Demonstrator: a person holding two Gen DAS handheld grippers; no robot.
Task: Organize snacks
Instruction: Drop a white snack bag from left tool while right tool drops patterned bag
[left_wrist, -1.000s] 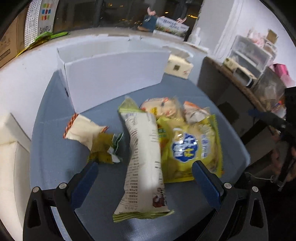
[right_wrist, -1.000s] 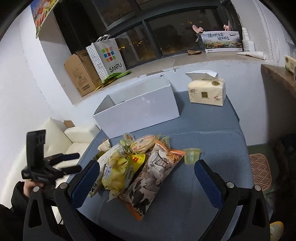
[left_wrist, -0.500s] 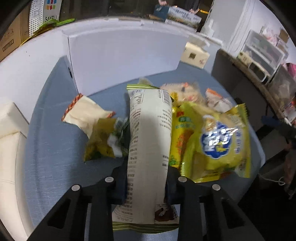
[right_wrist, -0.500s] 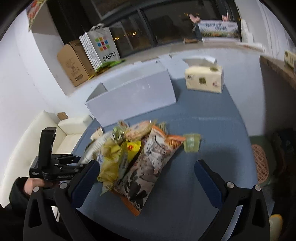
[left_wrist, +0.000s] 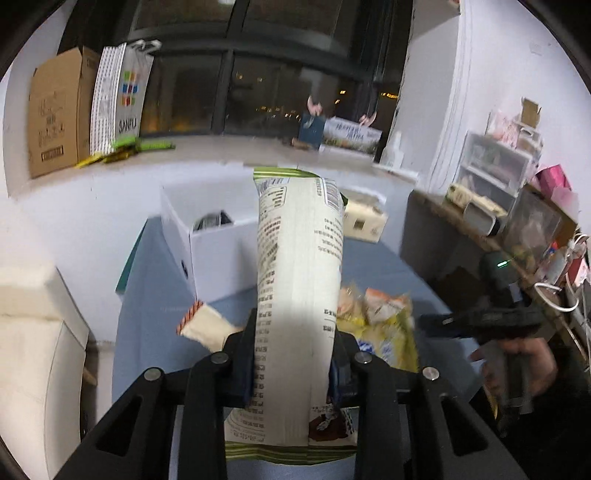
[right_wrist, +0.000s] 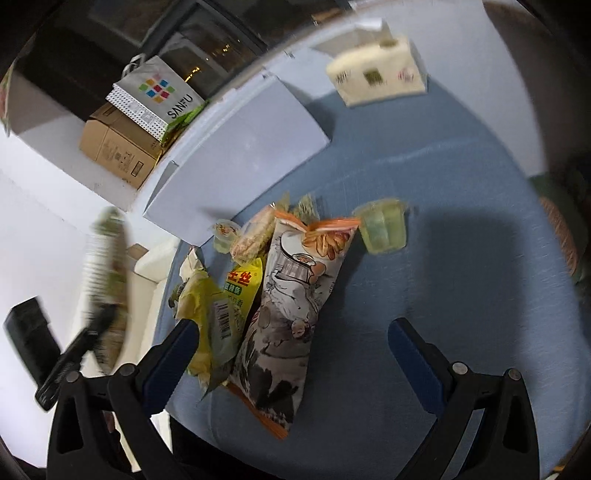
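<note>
- Left gripper pinches a long pale snack bag with green ends and dense printed text; both black fingers press against the bag's sides near its lower third.
- That bag stands nearly upright in the grip, lifted clear of the blue tabletop, its top end reaching up in front of the white open-topped cardboard box at the far side.
- Right gripper has its blue-padded fingers spread wide with nothing between them, hanging over the near part of the table above the snack pile.
- Left finger of that spread pair overlaps a crumpled yellow-green packet with a barcode in the picture (whether it touches, I cannot tell).
- Just right of the packet lies a long grey-and-white illustrated bag with an orange top, pointing toward the white box.
- Beyond the bag's far end, slightly right, sits a small translucent green jelly cup; a second small cup with an orange lid sits close to the box's near wall.
- In the left wrist view, a cream packet with an orange striped edge lies left of the held bag, and yellow packets lie to its right.
- A cream tissue pack rests at the far right of the table, apart from the snacks.
</note>
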